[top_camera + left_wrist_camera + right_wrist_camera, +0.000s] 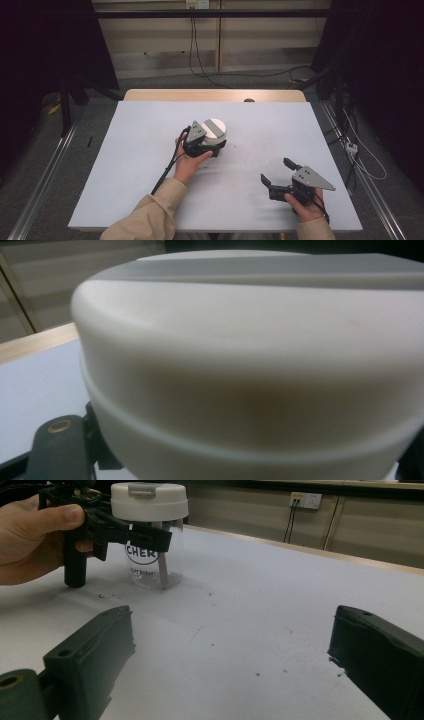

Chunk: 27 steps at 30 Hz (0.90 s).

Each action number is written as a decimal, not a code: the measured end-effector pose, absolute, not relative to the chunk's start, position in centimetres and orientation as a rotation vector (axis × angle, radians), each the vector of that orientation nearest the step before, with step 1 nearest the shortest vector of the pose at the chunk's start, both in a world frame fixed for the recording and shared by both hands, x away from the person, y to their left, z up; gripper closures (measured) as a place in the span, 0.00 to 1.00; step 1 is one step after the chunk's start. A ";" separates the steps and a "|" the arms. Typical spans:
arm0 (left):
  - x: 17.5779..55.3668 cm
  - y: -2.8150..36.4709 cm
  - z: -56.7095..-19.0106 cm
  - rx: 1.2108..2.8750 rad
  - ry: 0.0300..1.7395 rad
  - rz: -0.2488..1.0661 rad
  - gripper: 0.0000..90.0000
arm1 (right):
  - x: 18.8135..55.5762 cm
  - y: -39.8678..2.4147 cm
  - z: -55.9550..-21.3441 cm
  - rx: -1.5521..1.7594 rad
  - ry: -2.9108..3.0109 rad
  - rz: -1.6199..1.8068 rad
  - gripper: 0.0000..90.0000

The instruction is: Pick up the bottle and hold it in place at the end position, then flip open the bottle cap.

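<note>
A clear jar [214, 135] with a white lid [149, 500] stands upright near the middle of the worktop [140, 150], which carries a pale sheet. The left tool [210, 145] is clamped on the jar just below the lid (the lid looms close in the left gripper view). The right tool [276, 170] rests low over the worktop, well apart from the jar, its jaws spread wide with nothing between them.

I see a clear jar [154, 555] with black lettering and a white lid [149, 501] bearing a grey tab. The tabletop [150, 150] is pale grey-white, both grippers black.
</note>
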State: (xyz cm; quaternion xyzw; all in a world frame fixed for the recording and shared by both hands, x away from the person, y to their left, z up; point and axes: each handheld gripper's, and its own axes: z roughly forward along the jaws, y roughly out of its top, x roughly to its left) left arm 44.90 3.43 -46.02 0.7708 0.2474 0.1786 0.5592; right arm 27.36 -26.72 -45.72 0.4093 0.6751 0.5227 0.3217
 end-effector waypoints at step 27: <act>44.8 3.6 -46.2 1.803 0.577 0.413 0.20 | 28.1 -26.3 -45.5 1.106 1.812 1.353 0.04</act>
